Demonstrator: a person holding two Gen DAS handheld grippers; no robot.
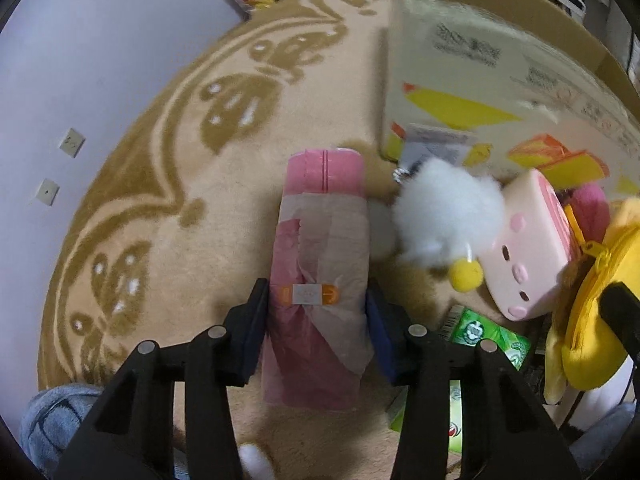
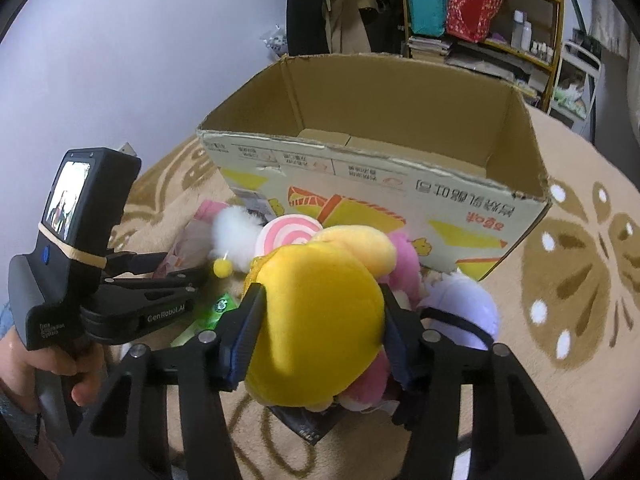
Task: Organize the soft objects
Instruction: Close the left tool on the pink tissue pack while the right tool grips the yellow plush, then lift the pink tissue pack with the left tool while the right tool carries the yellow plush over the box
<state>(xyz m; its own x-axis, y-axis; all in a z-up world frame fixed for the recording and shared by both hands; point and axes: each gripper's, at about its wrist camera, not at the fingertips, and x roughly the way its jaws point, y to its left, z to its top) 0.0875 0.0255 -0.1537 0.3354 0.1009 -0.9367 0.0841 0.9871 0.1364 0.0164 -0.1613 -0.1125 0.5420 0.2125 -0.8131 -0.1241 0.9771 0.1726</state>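
Observation:
My left gripper (image 1: 318,300) is shut on a pink plastic-wrapped soft pack (image 1: 322,240), which lies lengthways between the fingers over the rug. My right gripper (image 2: 322,312) is shut on a yellow plush toy (image 2: 320,320) in front of an open cardboard box (image 2: 372,184). The yellow plush also shows at the right edge of the left wrist view (image 1: 588,320). A white fluffy toy with a yellow pom-pom (image 1: 448,216), a pink pig-face cushion (image 1: 528,248), a pink plush (image 2: 404,264) and a lilac plush (image 2: 464,304) lie piled by the box. The left gripper tool (image 2: 80,260) is at the left.
A beige rug with a brown butterfly pattern (image 1: 180,168) covers the floor. Green packets (image 1: 488,336) lie on it beside the pile. A shelf with bags and bottles (image 2: 480,12) stands behind the box, and a pale wall (image 2: 140,60) is at the left.

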